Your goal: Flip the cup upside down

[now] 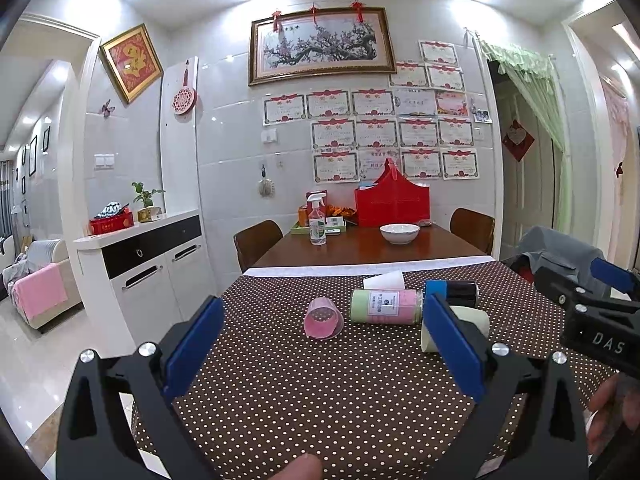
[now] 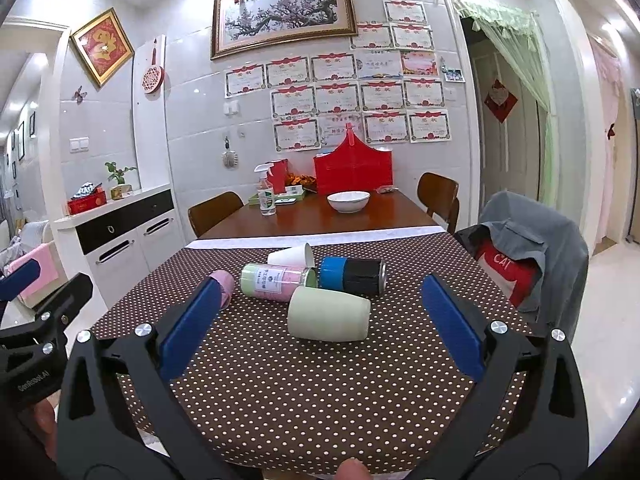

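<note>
- The counter [image 2: 320, 380], a long table with a brown cloth dotted in white, carries a cluster of cups lying on their sides toward the far edge of the cloth; beyond the cloth the bare wood holds a white ceramic bowl [image 2: 348, 201] and a clear spray bottle [image 2: 266, 196].
- The left gripper [image 1: 320, 348] hovers over the near edge, its blue-padded fingers [image 1: 196, 344] spread wide with nothing between them.
- The right gripper [image 2: 320, 324] hangs likewise over the near edge, its fingers [image 2: 454, 324] wide apart and empty.
- A blue-and-black cylindrical tumbler [image 2: 352, 276] lies on its side at the right of the cluster.
- A pale green plastic cup [image 2: 328, 318] lies on its side nearest the right gripper, just in front of the tumbler.
- A green-and-pink labelled cup [image 2: 276, 282] lies on its side in the middle, touching the pale green cup.
- A white paper cup [image 2: 290, 257] lies on its side behind the others, nearest the cloth's far edge.
- A small pink translucent cup [image 1: 323, 318] lies on its side at the left of the cluster, its mouth facing the left gripper, a little apart from the labelled cup.
</note>
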The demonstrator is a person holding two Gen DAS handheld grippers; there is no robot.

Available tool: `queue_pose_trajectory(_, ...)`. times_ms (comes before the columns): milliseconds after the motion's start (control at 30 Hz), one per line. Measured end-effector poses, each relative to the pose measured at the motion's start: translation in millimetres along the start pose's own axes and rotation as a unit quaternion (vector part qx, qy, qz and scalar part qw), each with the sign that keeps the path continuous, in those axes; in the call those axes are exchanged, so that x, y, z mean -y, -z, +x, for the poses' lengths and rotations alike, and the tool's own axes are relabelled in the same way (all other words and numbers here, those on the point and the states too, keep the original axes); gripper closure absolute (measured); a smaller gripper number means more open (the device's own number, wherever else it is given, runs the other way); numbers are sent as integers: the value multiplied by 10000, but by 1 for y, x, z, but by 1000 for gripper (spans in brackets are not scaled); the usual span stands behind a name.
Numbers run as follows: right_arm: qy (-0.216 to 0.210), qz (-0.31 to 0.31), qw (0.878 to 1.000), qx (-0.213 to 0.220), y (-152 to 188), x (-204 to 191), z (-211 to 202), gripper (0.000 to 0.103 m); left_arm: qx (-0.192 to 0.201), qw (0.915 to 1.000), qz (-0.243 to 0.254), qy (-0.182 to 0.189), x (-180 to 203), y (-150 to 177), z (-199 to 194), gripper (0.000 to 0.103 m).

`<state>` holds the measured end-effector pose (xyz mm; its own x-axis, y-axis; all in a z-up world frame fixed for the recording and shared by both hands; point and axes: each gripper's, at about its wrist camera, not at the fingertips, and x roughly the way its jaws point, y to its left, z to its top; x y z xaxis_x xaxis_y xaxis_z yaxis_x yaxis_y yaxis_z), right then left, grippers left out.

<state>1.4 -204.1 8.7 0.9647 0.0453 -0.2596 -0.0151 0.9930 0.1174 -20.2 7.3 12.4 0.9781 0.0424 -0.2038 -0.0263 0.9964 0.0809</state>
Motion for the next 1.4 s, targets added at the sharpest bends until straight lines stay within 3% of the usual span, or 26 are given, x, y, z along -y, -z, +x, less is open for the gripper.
queue_pose_trajectory(1400, 18, -100, 9999, -72, -3, -3, 12, 5, -153, 9999, -9, 34, 2, -7, 7, 5)
